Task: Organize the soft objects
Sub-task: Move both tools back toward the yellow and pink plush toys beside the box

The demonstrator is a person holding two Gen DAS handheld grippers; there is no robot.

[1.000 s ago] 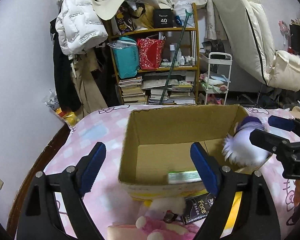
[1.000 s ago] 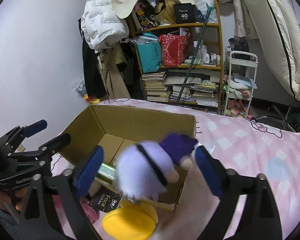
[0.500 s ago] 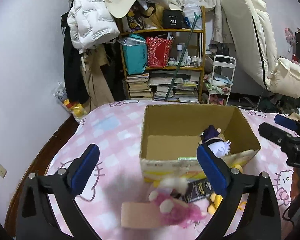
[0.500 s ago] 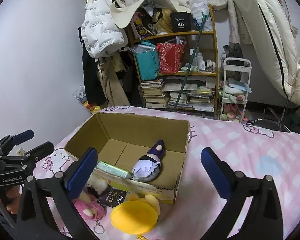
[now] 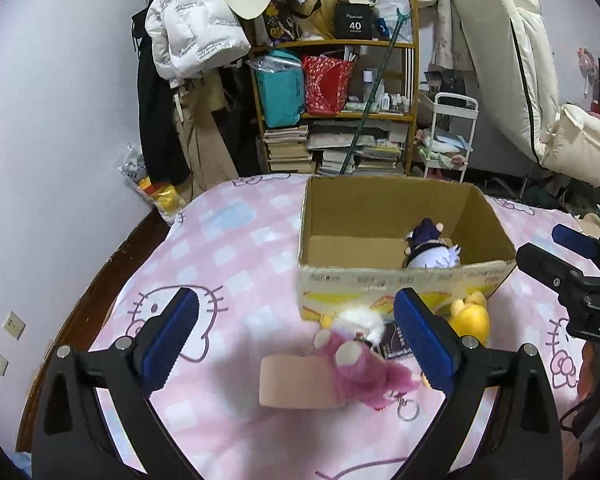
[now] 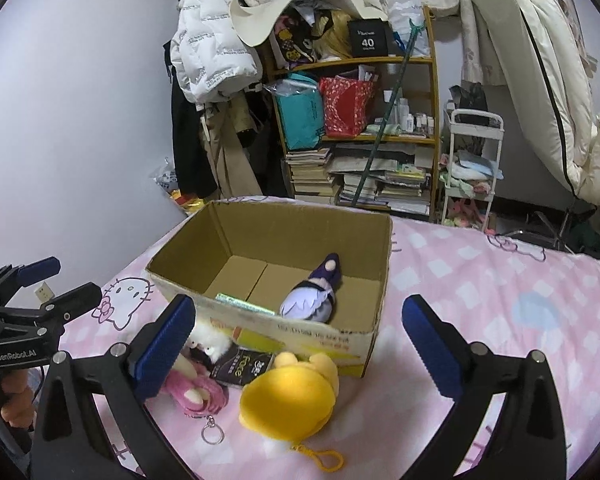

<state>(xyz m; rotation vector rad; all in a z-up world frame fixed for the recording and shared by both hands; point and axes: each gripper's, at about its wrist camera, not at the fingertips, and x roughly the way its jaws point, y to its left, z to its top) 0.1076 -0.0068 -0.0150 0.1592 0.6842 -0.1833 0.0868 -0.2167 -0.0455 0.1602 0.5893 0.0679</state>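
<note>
A bed under a pink checked cartoon-cat sheet [image 6: 480, 280] carries an open cardboard box [image 6: 374, 292] ahead of the right gripper [image 6: 300, 344]. Nearer its fingers lie a yellow plush [image 6: 288, 400], a pink plush [image 6: 198, 390] and a dark packet [image 6: 242, 366].

Left gripper [image 5: 296, 338]: jaws wide apart, nothing clamped between the 2 blue pads, pointing downward at a slant; they have just been opening. Right gripper [image 6: 298, 346]: jaws also spread wide, empty, angled down the same way. Each shows at the edge of the other's view, left one at far left, right one at far right. Fingers [image 6: 18, 398] wrap the left gripper's handle.
</note>
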